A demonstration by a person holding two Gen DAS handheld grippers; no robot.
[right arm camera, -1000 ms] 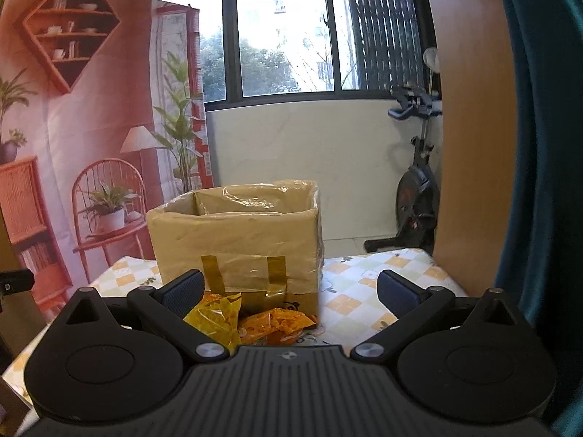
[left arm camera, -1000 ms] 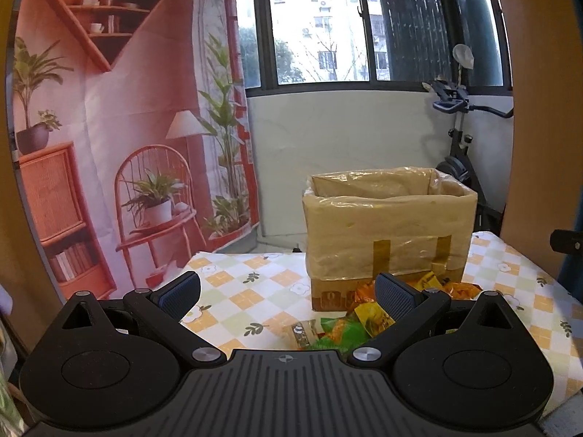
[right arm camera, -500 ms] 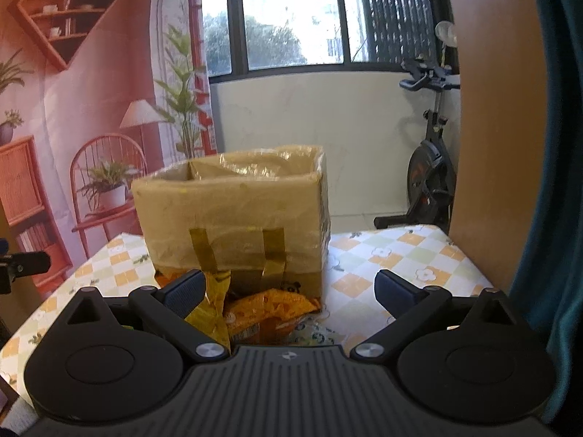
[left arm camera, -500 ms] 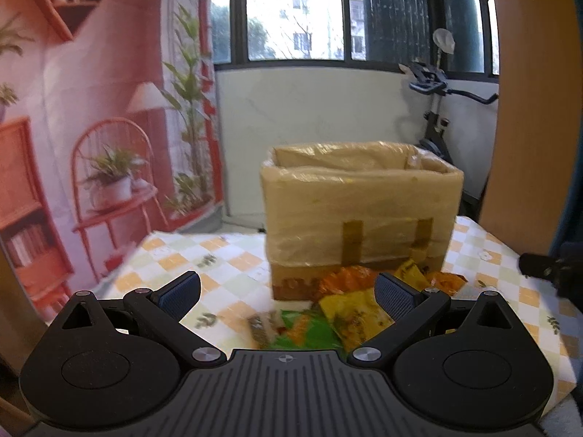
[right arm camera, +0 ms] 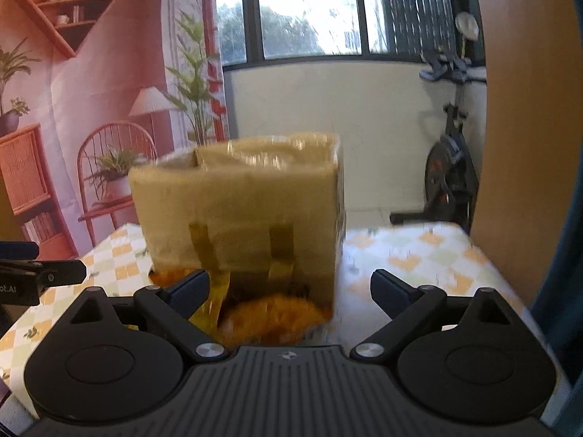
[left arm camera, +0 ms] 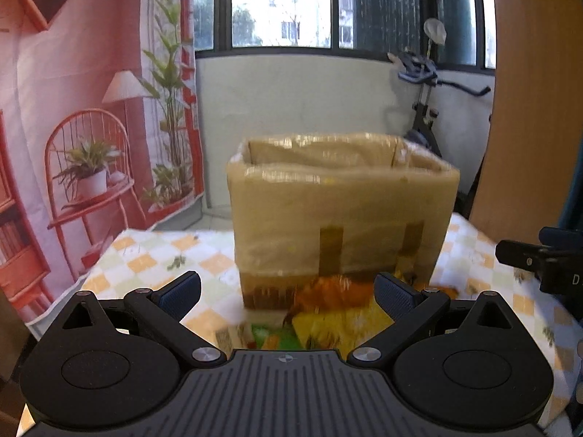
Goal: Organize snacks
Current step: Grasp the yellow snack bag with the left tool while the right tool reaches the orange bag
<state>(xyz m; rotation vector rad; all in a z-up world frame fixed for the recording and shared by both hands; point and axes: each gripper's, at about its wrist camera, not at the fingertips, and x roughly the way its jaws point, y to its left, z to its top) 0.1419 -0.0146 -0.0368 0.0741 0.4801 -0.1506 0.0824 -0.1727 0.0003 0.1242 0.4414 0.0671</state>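
Observation:
An open cardboard box (left arm camera: 342, 211) wrapped in clear tape stands on the checked tablecloth (left arm camera: 145, 258); it also shows in the right wrist view (right arm camera: 240, 211). Snack packets lie in a heap at its front foot: an orange one (left arm camera: 328, 291), a yellow one (left arm camera: 335, 327) and a green one (left arm camera: 269, 335). The right wrist view shows an orange packet (right arm camera: 269, 317) and a yellow one (right arm camera: 215, 291). My left gripper (left arm camera: 288, 287) is open and empty just above the heap. My right gripper (right arm camera: 289, 287) is open and empty above the packets.
The table's edges fall away at left and right. A wooden panel (left arm camera: 528, 109) stands at the right. An exercise bike (right arm camera: 448, 167) stands behind the table. A printed pink backdrop (left arm camera: 73, 109) hangs at the left. The right gripper's side shows in the left view (left arm camera: 546, 258).
Both grippers have moved forward and closer to the box and the snack heap, which now look larger. Both stay open and empty.

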